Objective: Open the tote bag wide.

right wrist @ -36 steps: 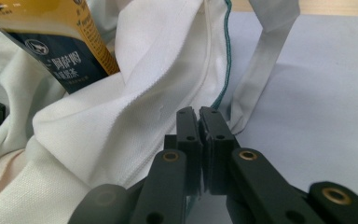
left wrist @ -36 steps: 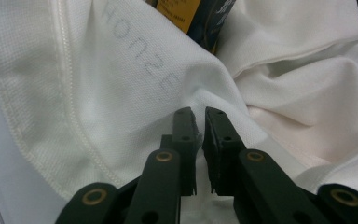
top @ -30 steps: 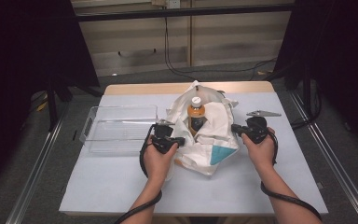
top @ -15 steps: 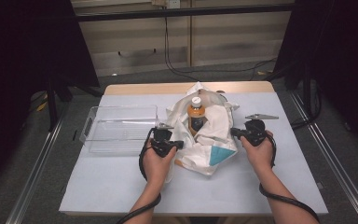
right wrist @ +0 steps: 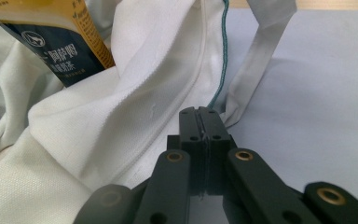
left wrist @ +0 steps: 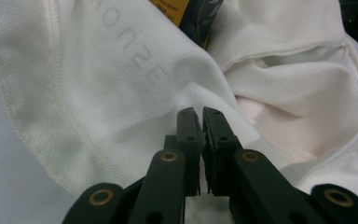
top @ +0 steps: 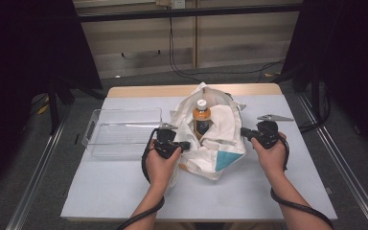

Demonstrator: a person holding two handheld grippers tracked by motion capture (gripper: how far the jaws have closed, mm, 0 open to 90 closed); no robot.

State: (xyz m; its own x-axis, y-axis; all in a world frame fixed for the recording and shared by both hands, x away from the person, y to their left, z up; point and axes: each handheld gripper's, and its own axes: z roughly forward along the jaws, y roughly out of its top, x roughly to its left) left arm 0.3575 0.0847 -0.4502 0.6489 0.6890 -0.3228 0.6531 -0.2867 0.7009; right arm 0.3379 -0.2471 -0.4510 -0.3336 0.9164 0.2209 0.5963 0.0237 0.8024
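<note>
A white cloth bag [top: 220,143] lies in the middle of the table, and an orange tea bottle [top: 201,120] with a white cap stands upright in its mouth. My left gripper [top: 186,144] is at the bag's left edge. In the left gripper view its jaws [left wrist: 201,114] pinch the bag's cloth [left wrist: 98,93] with a hair of gap, having just eased slightly. My right gripper [top: 243,132] is at the bag's right edge. Its jaws [right wrist: 199,112] are pressed together on the green-stitched seam [right wrist: 216,88], below the bottle's dark label [right wrist: 51,42].
A clear plastic tray [top: 124,132] stands left of the bag, close to my left hand. A white strap [right wrist: 256,65] of the bag trails onto the pale table [top: 124,191]. Dark frames and rails flank the table on both sides.
</note>
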